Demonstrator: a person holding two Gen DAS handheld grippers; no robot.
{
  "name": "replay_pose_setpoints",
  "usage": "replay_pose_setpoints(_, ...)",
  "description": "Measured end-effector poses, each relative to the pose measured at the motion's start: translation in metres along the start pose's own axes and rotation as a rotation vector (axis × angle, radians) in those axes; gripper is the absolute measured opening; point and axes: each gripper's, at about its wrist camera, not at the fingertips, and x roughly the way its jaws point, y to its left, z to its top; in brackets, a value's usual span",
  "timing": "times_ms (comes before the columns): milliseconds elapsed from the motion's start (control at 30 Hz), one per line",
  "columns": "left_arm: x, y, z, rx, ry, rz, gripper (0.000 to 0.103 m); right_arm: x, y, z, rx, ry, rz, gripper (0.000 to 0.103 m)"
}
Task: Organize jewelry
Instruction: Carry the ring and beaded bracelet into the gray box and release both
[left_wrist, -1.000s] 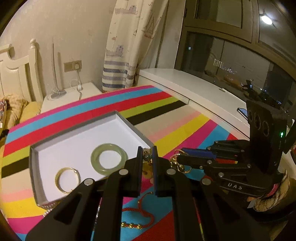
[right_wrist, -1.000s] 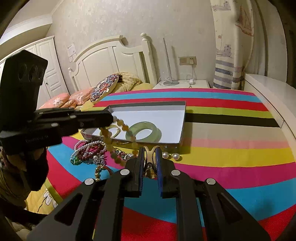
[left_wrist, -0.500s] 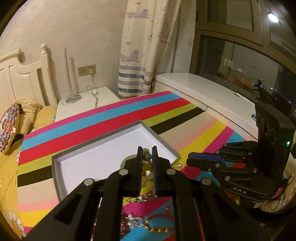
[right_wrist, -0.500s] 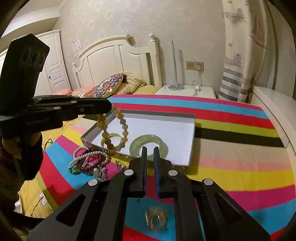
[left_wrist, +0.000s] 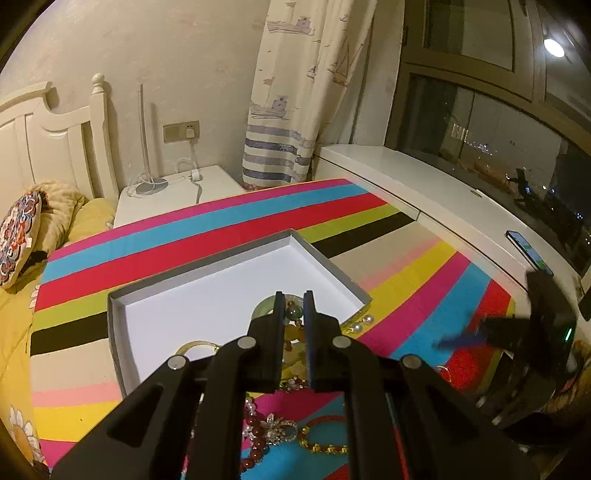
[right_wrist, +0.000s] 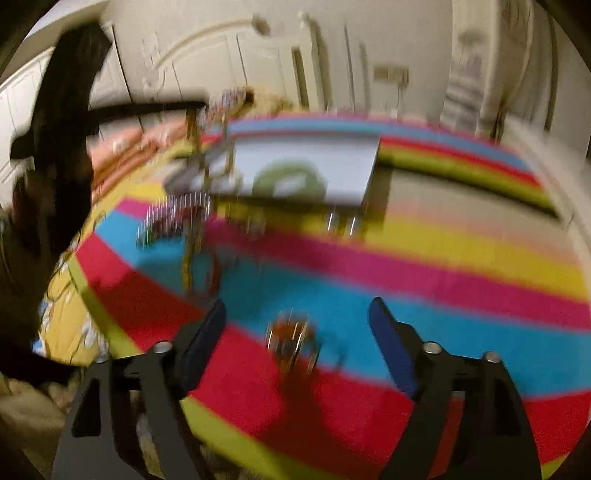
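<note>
My left gripper (left_wrist: 293, 295) is shut on a string of amber and green beads (left_wrist: 294, 314), held over the near edge of the white tray (left_wrist: 207, 295). In the tray lie a jade bangle (left_wrist: 264, 308) and a gold ring (left_wrist: 195, 345), both partly hidden by the fingers. The right wrist view is blurred. There my right gripper (right_wrist: 295, 306) is low over the striped cloth and its jaws are opening. A small gold piece (right_wrist: 291, 339) lies on the cloth between them, untouched. The left gripper (right_wrist: 195, 107) shows there with the beads (right_wrist: 195, 166) hanging from it.
Loose jewelry lies on the cloth in front of the tray: a tangled pile (left_wrist: 273, 432), a red and gold bracelet (left_wrist: 325, 439) and pearls (left_wrist: 360, 325). A phone (left_wrist: 524, 251) rests on the window ledge at the right. A nightstand (left_wrist: 173, 195) and pillows stand behind.
My right gripper, shut before, has dropped toward the cloth and spread its jaws around the gold piece. My left gripper has carried the bead string farther over the tray.
</note>
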Motion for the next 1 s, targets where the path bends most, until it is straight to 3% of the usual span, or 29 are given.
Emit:
replay_pose_setpoints(67,0.000,-0.003,0.000,0.007,0.000,0.003,0.009,0.005,0.003,-0.005,-0.011,-0.013,-0.054,0.030)
replay_pose_setpoints(267,-0.006,-0.002,0.004,0.012,-0.013,0.017,0.009,-0.017,0.013,0.018,-0.056,-0.126,-0.056,0.029)
replay_pose_setpoints(500,0.005,0.017,0.011,-0.013,0.002,0.035,0.009,-0.002,0.020,0.086,-0.090,-0.193,-0.022,0.029)
replay_pose_setpoints(700,0.023,0.039,0.021,-0.040,0.019,0.052,0.009,0.047,0.001,0.138,0.010,-0.133,0.082,0.029)
replay_pose_setpoints(1000,0.071,0.079,0.031,-0.101,0.066,0.078,0.009,0.109,-0.021,0.186,0.122,-0.049,0.152,0.029)
